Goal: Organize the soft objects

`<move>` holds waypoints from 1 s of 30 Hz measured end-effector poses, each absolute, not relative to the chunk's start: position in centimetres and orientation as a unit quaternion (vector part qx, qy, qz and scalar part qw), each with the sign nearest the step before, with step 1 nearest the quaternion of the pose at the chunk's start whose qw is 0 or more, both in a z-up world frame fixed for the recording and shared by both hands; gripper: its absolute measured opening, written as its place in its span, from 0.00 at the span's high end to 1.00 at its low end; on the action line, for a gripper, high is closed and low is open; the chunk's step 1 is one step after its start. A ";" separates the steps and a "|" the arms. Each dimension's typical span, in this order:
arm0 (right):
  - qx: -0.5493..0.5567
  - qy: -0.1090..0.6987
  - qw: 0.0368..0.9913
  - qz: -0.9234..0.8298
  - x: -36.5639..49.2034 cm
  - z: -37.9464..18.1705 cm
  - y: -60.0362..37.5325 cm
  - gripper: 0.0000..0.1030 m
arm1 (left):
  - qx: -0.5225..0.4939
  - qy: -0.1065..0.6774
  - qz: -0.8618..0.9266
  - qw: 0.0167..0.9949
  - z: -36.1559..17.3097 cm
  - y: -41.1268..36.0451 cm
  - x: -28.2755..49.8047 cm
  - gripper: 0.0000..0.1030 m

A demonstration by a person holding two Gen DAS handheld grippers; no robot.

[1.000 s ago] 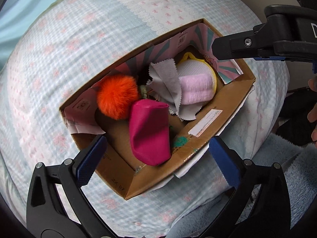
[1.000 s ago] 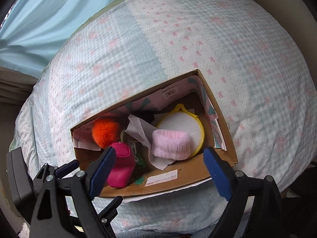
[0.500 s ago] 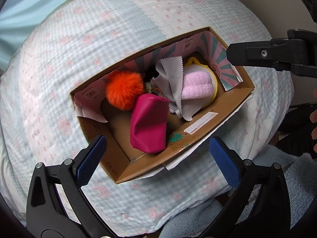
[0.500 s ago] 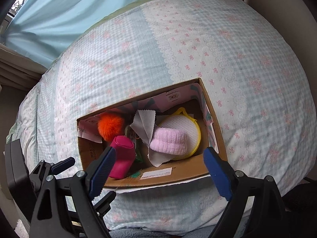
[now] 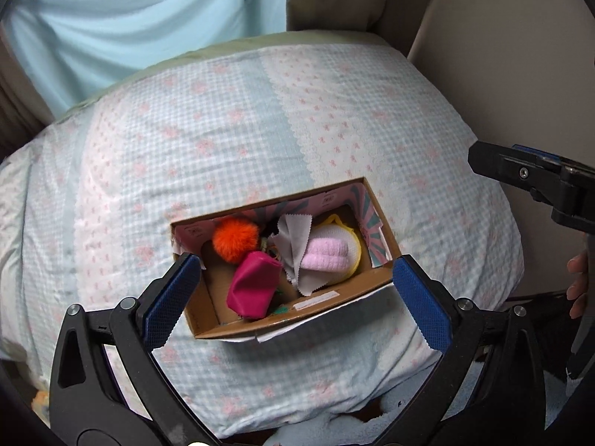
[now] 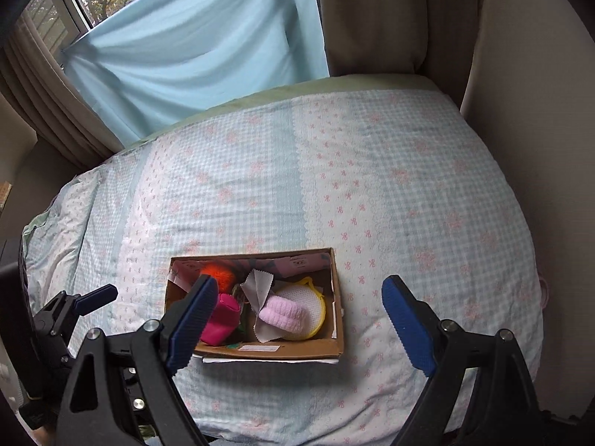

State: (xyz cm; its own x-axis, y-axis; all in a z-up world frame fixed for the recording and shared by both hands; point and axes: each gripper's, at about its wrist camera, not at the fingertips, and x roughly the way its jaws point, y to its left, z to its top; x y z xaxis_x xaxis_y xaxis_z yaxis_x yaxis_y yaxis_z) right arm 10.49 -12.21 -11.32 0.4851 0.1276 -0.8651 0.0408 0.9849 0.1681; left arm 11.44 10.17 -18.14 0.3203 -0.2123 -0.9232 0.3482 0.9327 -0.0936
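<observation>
Hand-held grippers higher; window perhaps right-view-only.

open bedspread all around; only the box interrupts it.

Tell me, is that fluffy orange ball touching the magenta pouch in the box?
Touching. In the left wrist view, the orange pom-pom sits directly against the top edge of the magenta pouch, with no cardboard visible between them.

The cardboard box is sitting on the bed. Inside it, the pompom is lying at the left behind the pouch; the knitted piece is resting on the round pad at the right, with the cloth swatch lying between.
</observation>
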 end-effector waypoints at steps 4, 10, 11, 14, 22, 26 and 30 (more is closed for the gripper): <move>0.045 0.456 0.889 0.021 8.8 -6.1 -14.1 0.15 | 0.034 0.499 -0.146 0.853 -11.7 9.0 10.8 0.00; 0.014 0.390 0.921 0.008 6.4 0.0 -16.5 0.15 | -0.008 0.388 -0.108 0.915 -2.3 7.8 8.4 0.00; 0.014 0.382 0.924 0.008 6.0 0.6 -16.9 0.15 | -0.010 0.373 -0.100 0.922 -1.3 7.6 7.9 0.00; 0.010 0.364 0.931 0.006 4.9 2.0 -17.7 0.15 | -0.009 0.335 -0.081 0.939 1.1 6.9 6.3 0.00; 0.013 0.343 0.939 -0.002 3.2 2.7 -19.0 0.15 | -0.020 0.307 -0.063 0.949 2.6 5.8 3.9 0.00; 0.014 0.340 0.940 -0.006 3.1 2.8 -19.4 0.15 | -0.020 0.307 -0.058 0.950 2.2 5.5 3.5 0.00; 0.016 0.337 0.941 -0.009 3.0 2.9 -19.8 0.15 | -0.018 0.307 -0.055 0.950 2.2 5.2 3.2 0.00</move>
State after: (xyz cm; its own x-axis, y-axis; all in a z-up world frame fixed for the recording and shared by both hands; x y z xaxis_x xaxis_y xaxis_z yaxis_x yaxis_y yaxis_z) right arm 2.96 -19.75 2.89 0.7730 -0.0056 -0.6344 0.0265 0.9994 0.0235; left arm 3.19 5.18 2.16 0.8055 -0.1157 -0.5812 0.0930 0.9933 -0.0688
